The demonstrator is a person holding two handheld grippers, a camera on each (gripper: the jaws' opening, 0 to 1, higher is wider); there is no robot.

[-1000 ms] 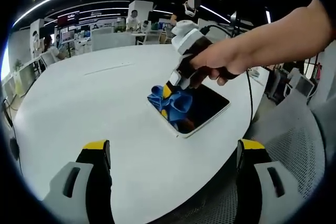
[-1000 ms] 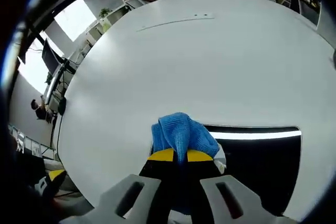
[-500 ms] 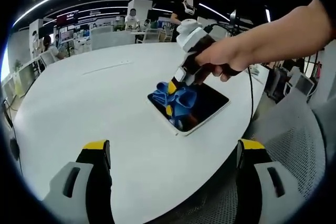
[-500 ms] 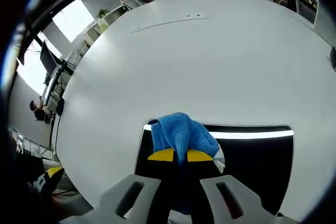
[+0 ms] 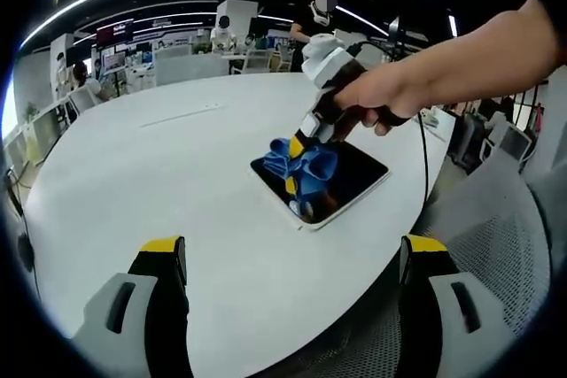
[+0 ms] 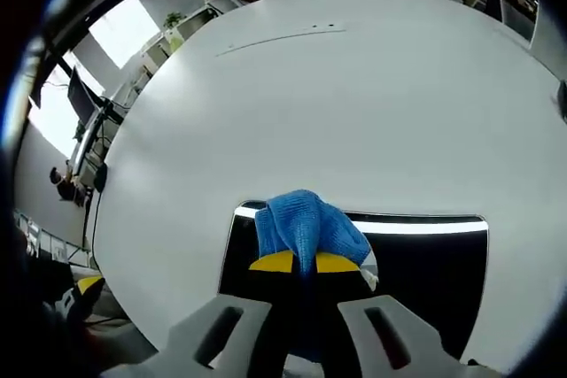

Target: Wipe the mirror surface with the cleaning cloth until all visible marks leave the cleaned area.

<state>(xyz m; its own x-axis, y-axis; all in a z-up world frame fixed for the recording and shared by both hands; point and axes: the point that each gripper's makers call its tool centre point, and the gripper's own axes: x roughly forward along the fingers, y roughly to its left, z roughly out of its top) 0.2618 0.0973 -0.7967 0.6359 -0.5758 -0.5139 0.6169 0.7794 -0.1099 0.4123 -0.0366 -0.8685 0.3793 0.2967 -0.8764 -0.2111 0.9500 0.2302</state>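
Mirror: a flat dark rectangle with a pale rim (image 5: 341, 179), lying on the white tabletop (image 5: 159, 174) near its edge at about 3 o'clock in the left gripper view; in the right gripper view it spans the lower part of the picture (image 6: 425, 263).
Cloth: a bunched blue cleaning cloth (image 5: 306, 165), resting on the mirror's left part in the left gripper view; in the right gripper view it bulges up just ahead of the tongs (image 6: 306, 223).
Right tongs: clenched on the cloth (image 6: 306, 263), jaws pressed together with the fabric pinched between the yellow tips; a hand (image 5: 372, 99) holds the tool above the mirror.
Left tongs: released (image 5: 292, 258), jaws spread wide and holding nothing, hovering well apart from the mirror, toward 6 o'clock.
How the cloth handles: soft and limp, likely light; it folds over itself, so a pinch on the gathered bunch keeps it from slipping out.
How the mirror handles: stiff, smooth and probably fragile; being thin and loose on a slick tabletop, it may slide under a hard push, so light, even pressure looks wise.
Marks: too small to tell; the glass mostly reflects a ceiling light.
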